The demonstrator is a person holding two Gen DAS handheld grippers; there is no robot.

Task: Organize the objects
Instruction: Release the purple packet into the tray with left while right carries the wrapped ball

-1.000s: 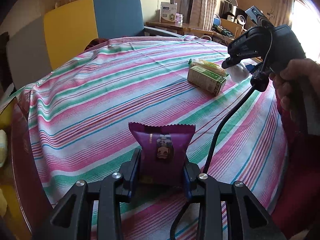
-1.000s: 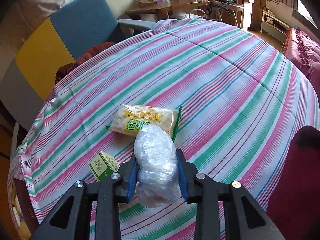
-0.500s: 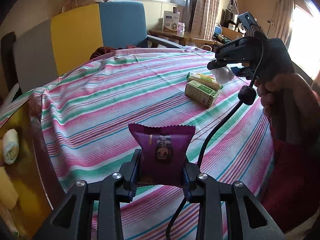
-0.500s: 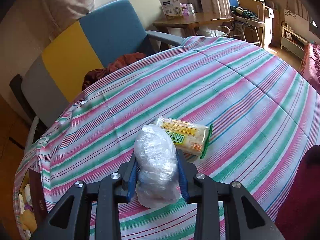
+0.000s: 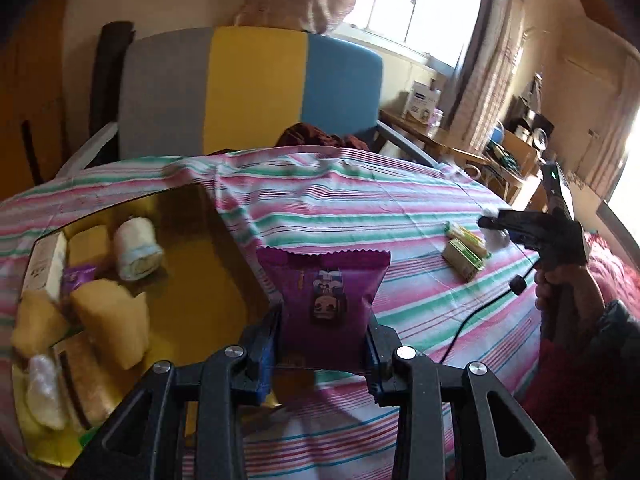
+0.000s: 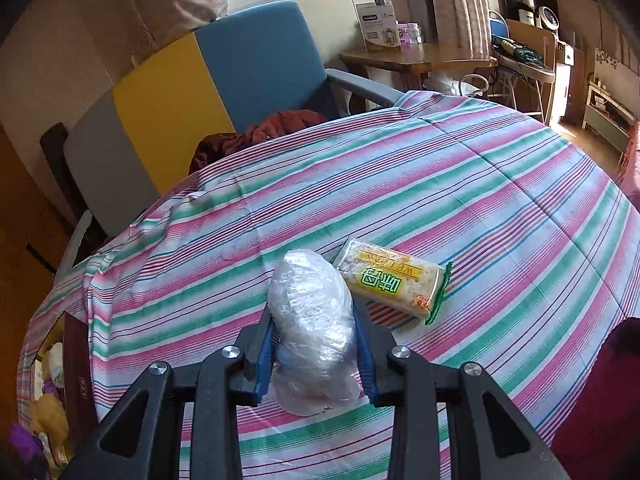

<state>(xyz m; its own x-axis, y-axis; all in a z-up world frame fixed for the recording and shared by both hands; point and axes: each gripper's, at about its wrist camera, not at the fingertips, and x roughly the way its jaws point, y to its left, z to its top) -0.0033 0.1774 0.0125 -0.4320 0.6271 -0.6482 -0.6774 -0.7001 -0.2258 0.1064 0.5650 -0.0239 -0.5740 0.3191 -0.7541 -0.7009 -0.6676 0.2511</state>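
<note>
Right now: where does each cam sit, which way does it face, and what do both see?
Left wrist: on the left gripper, which clamps a purple snack packet; faces the yellow box of snacks; right gripper and hand show.
Right wrist: on the right gripper, clamping a clear plastic-wrapped bundle; faces the striped tablecloth.
Shared: yellow-green cracker pack, grey-yellow-blue chair.

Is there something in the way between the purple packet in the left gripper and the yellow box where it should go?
Nothing visible blocks it. The purple packet hangs beside the open yellow box, whose near floor is bare; the snacks lie further left.
</note>
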